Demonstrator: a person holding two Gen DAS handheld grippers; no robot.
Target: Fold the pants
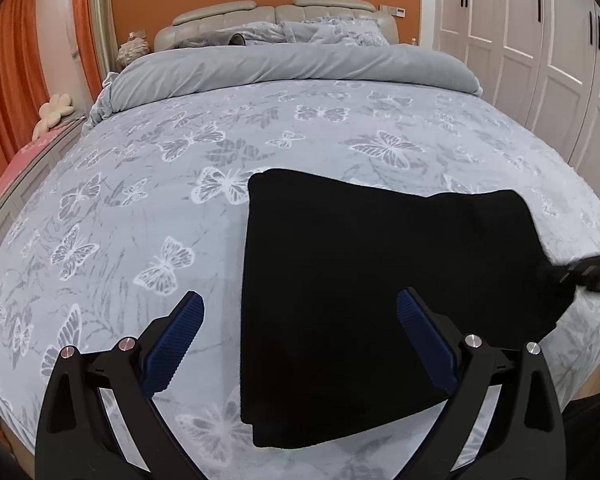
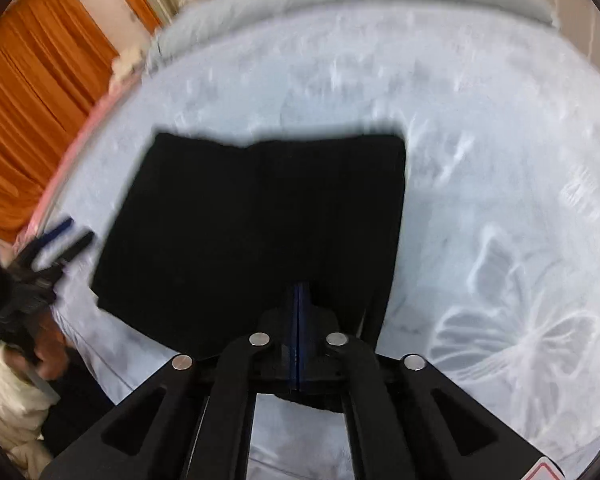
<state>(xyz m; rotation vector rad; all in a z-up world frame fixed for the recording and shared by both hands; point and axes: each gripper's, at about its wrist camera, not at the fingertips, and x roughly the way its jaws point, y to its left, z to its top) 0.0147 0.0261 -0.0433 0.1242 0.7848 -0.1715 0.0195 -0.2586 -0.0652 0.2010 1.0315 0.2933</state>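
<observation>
Black pants [image 1: 360, 280] lie folded into a thick rectangle on the bed's butterfly-print cover [image 1: 140, 200]. My left gripper [image 1: 300, 312] is open above the near left part of the pants, its blue pads [image 1: 180, 340] spread wide and empty. My right gripper [image 1: 592, 276] reaches in from the right at the pants' right corner. In the right wrist view the pants [image 2: 252, 232] fill the middle, and the right gripper [image 2: 298, 300] has its blue pads pressed together at the pants' near edge, pinching the fabric. The left gripper [image 2: 66, 236] shows at the far left, open.
A rolled grey duvet [image 1: 292, 68] and pillows [image 1: 332, 32] lie at the head of the bed. White wardrobe doors [image 1: 540, 40] stand on the right. Orange curtains [image 1: 8, 80] and a pink bench [image 1: 12, 176] are on the left.
</observation>
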